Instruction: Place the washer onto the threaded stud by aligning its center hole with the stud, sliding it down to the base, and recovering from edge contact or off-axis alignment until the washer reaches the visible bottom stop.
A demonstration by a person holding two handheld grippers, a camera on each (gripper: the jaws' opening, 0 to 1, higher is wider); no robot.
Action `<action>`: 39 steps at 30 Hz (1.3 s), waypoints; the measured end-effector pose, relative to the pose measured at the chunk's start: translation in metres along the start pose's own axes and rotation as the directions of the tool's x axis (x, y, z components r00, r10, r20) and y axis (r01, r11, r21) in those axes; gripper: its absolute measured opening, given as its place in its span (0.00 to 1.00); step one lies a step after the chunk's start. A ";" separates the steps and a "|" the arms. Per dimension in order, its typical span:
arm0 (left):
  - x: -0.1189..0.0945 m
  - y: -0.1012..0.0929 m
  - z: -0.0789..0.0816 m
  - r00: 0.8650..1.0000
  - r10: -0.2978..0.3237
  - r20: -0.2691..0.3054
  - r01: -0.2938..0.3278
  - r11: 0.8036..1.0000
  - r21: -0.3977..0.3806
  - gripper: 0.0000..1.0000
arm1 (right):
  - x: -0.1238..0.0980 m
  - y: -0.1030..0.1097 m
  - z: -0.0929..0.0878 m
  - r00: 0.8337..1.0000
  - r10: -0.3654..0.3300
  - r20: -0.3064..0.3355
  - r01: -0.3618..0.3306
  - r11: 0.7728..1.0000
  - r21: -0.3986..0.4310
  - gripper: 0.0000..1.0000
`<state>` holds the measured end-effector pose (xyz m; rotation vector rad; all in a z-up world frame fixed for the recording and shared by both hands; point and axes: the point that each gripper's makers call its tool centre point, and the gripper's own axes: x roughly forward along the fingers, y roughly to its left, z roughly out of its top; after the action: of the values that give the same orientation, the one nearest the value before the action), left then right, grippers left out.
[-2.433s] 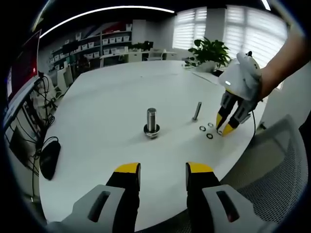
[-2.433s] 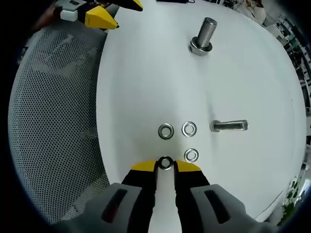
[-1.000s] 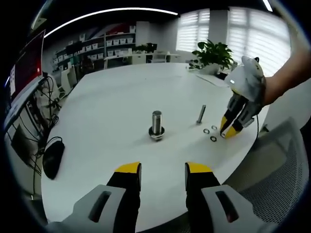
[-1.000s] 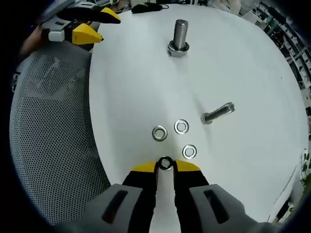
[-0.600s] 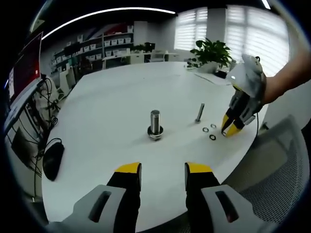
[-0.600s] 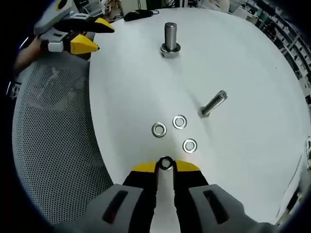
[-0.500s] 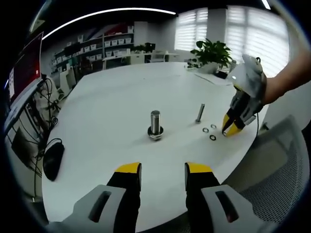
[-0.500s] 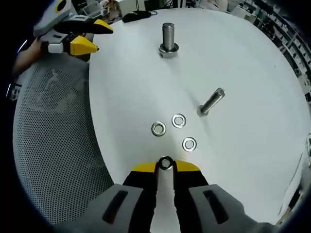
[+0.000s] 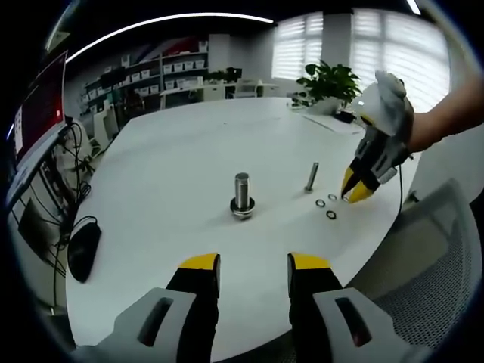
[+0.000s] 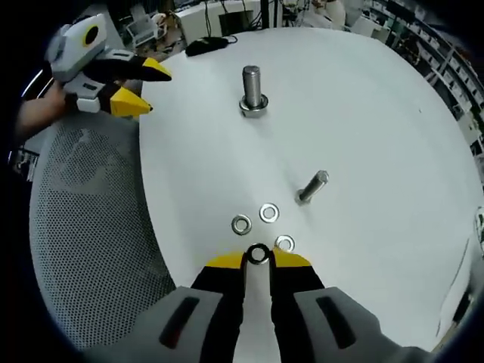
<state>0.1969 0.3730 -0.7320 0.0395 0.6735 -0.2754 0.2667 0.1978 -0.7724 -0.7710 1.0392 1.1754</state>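
- the right gripper has its fingers closed on the washer, held on edge at the tips.
- since a moment ago it has risen off the desk; three spare washers stay behind (pick done, carry next).
- the threaded stud stands upright well ahead, long axis vertical, free end up.
- the left gripper hovers with fingers apart, empty.
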 end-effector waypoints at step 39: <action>-0.001 0.003 0.003 1.000 0.006 0.013 -0.006 1.000 0.004 0.34 | -0.026 -0.034 0.057 0.998 -0.026 0.051 0.028 0.998 -0.049 0.14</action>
<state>0.1993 0.3753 -0.7292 0.0433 0.6603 -0.2707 0.3120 0.2316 -0.7287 -0.7884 0.9577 1.1957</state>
